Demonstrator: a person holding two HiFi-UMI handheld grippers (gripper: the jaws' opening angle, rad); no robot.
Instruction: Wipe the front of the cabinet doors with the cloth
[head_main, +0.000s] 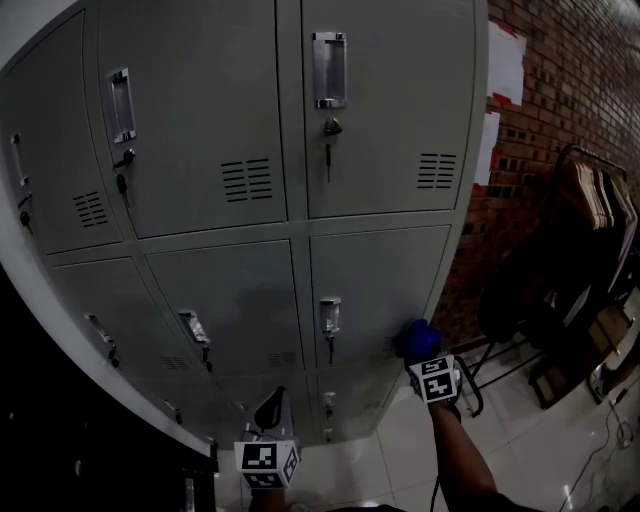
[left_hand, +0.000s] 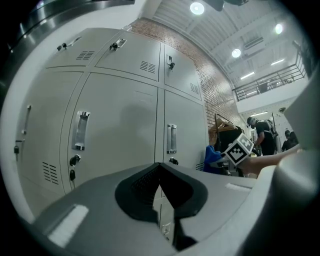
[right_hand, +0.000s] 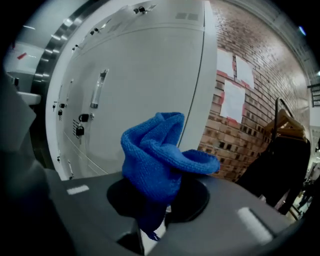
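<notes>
A grey cabinet of several locker doors fills the head view, each door with a metal handle and a key lock. My right gripper is shut on a bunched blue cloth, held at the right edge of the lower right door. In the right gripper view the cloth bulges out of the jaws of that gripper, close to the door; contact cannot be told. My left gripper hangs low before the bottom doors. Its jaws are shut on nothing in the left gripper view.
A brick wall with white papers stands right of the cabinet. A dark rack with hangers stands on the pale tiled floor at the right. A dark counter edge runs at the left. People stand far off.
</notes>
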